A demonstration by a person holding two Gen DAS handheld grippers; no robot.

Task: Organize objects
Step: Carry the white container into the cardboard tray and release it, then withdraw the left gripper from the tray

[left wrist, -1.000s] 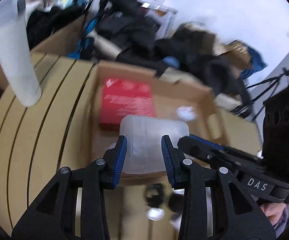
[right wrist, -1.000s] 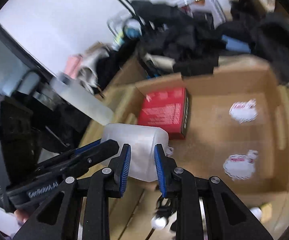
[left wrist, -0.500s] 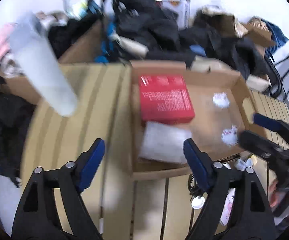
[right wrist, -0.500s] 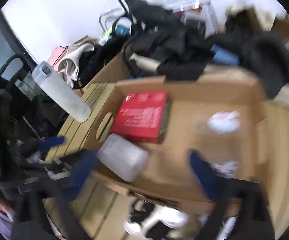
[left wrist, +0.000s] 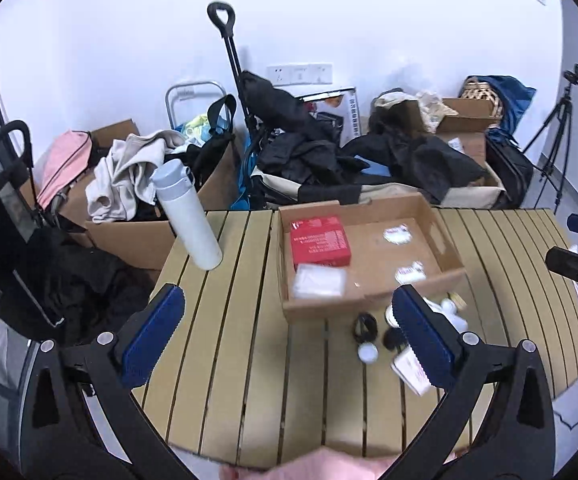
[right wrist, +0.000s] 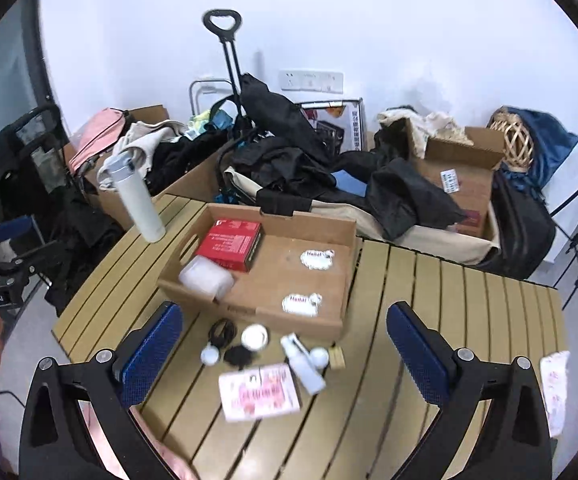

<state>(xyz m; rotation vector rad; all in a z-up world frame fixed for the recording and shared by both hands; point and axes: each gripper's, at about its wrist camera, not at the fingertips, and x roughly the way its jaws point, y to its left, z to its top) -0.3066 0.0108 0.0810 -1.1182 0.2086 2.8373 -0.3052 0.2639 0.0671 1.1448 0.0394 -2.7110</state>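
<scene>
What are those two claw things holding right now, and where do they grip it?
Nothing. The left gripper and the right gripper are both wide open and empty above the table; the frosted plastic container lies in the cardboard box.

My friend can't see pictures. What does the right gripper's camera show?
The open right gripper hovers above a slatted table, holding nothing. Ahead sits a cardboard box holding a red box and a frosted container, with small items scattered in front.
</scene>
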